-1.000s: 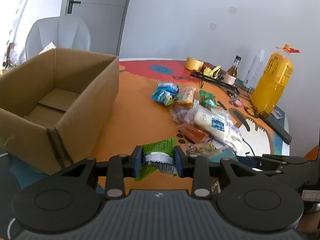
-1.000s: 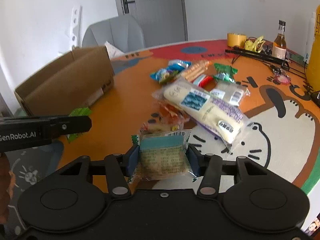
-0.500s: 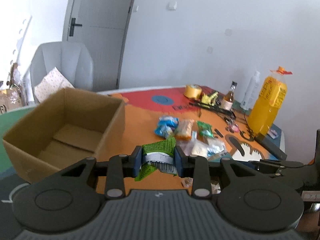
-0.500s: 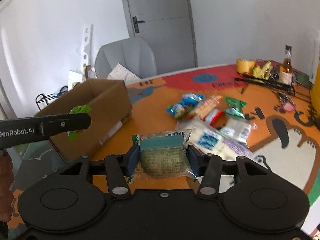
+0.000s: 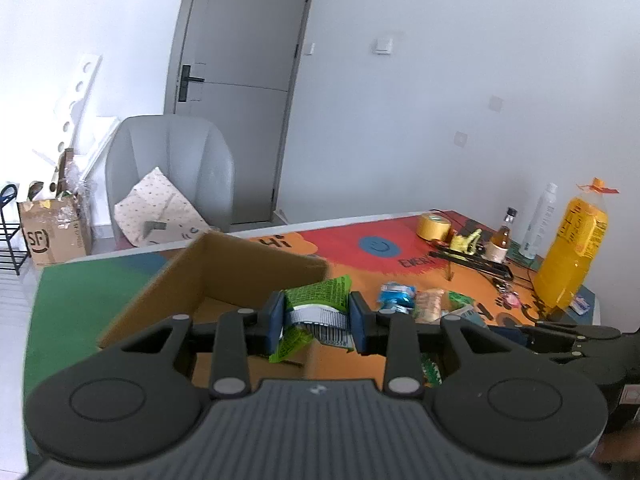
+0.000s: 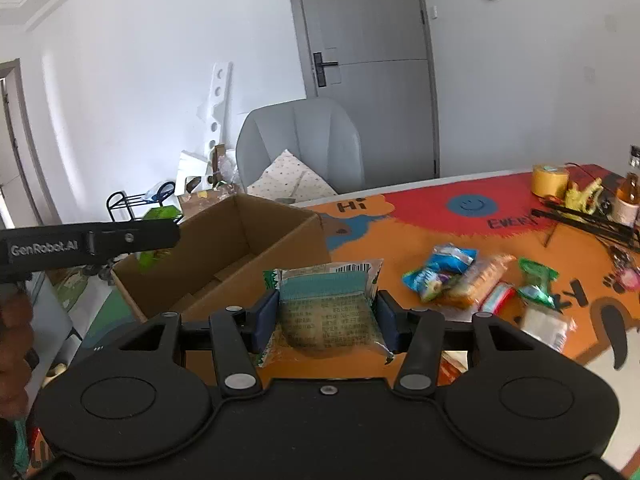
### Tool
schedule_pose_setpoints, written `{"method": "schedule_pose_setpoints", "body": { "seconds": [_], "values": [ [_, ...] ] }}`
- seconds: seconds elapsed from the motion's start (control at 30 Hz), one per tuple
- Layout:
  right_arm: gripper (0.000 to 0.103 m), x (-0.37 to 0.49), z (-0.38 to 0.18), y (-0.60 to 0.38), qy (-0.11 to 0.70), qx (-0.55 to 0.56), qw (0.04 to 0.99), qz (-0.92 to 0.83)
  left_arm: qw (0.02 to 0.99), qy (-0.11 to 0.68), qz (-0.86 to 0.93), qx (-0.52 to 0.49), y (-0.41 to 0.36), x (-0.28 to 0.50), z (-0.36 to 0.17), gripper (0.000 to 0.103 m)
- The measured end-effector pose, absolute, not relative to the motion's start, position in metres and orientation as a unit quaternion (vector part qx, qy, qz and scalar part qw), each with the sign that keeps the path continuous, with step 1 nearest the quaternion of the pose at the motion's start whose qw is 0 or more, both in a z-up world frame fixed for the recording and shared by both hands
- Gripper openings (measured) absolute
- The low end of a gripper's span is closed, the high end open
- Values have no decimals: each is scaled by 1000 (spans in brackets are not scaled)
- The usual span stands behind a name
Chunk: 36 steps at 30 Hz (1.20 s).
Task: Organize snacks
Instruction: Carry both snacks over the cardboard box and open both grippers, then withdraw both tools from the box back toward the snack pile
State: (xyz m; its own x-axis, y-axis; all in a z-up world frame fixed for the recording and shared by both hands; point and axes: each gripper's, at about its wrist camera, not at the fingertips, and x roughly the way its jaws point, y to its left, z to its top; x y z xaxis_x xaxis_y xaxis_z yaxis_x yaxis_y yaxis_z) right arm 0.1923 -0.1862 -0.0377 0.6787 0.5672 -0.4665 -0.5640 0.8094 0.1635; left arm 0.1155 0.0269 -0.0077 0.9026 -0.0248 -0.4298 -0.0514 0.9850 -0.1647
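1. The left gripper (image 5: 316,322) is clamped on a green snack packet (image 5: 318,300), its pads pressing the crinkled sides so that the packet hangs free in the air, just in front of the cardboard box (image 5: 224,276).
2. The right gripper (image 6: 326,322) is clamped on a clear-wrapped cake with a teal band (image 6: 326,304), pinched across its width; that looks like the steadiest hold for a soft, slippery wrapper.
3. Both packets are held up at about the height of the box rim, which I take as readiness to drop them inside. The box is open at the top and looks empty from here, so nothing blocks the way in.
4. In the right-hand camera the left gripper's finger (image 6: 132,236) reaches across the near corner of the box, with the green packet showing behind it. If both go in together they could bump, so one at a time seems wiser.
5. To the right of the box, more snacks (image 6: 460,276) lie loose on the orange table (image 6: 400,232): a blue packet, an orange one, a green one and some clear wrappers. They are yet to be sorted.
6. Further right of the box stand a tape roll (image 5: 434,227), a small bottle (image 5: 500,240) and a big orange jug (image 5: 572,256), well apart from the route.
7. Behind the box, off the table, a grey chair (image 5: 172,168) holds a spotted cushion.
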Motion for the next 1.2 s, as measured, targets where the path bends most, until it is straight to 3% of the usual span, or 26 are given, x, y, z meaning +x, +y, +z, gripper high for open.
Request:
{"method": "schedule_pose_setpoints", "body": {
  "seconds": [0.6,0.8,1.03,1.2],
  "values": [
    [50,207,-26,-124,244,-5,910,336,961,249,66,-98,97,136,-24,35],
    [50,212,-24,-105,243,-6,905,348,962,245,77,-91,100,132,-26,53],
    [50,219,-21,-96,244,14,897,368,962,240,89,-100,105,122,-23,65],
    [67,219,-16,-95,237,29,893,381,962,233,99,-103,106,117,-21,78]
  ]
}}
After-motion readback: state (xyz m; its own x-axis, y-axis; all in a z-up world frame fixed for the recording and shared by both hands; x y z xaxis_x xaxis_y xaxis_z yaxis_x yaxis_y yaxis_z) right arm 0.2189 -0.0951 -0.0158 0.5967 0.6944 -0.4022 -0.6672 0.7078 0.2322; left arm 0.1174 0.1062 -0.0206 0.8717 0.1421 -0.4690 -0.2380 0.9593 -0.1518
